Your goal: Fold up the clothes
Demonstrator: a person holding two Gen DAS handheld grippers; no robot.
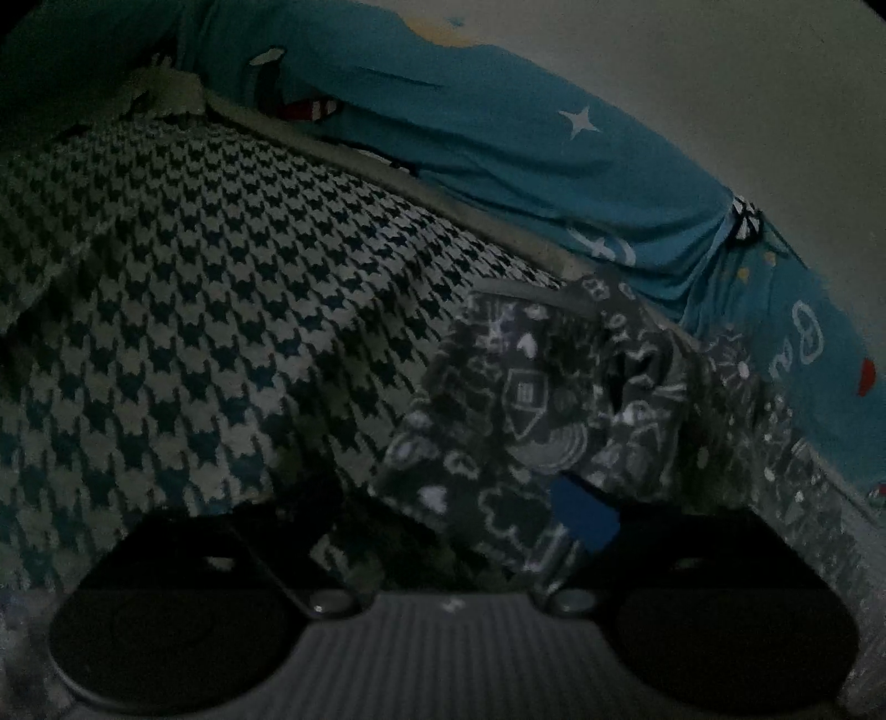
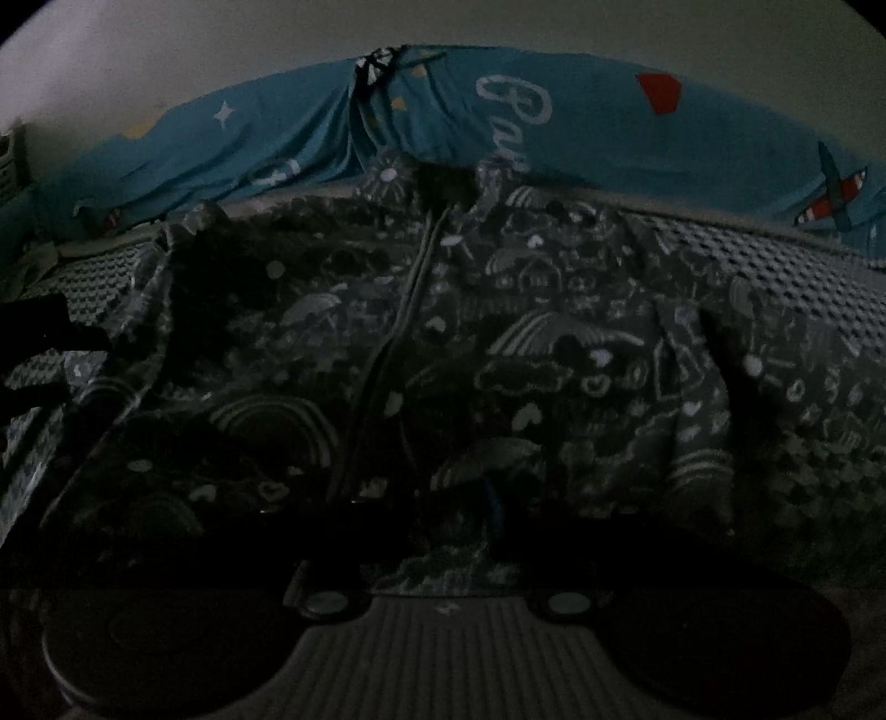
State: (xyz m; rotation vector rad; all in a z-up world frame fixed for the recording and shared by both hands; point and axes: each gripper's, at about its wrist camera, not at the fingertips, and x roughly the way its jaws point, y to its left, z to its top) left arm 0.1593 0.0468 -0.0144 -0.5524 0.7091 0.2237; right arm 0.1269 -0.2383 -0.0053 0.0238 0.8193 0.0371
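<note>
My left gripper (image 1: 443, 531) shows a grey ribbed plate at its near edge, flanked by two round black housings and two small grey round screws, with a blue pad on its right finger (image 1: 587, 515). My right gripper (image 2: 443, 531) is built the same: ribbed grey plate, black rounded housings, two grey screws, its fingers too dark to make out.

dim, low light throughout. a houndstooth cover (image 1: 210, 288) in dark and pale checks spreads over the work surface, its pale border (image 1: 354, 160) running along the far edge. behind it hangs a teal sheet (image 2: 581, 138), creased, printed with white stars, white script, a red shape and a small aeroplane. above the sheet, a plain pale wall (image 2: 443, 27). the floor cannot be seen.
</note>
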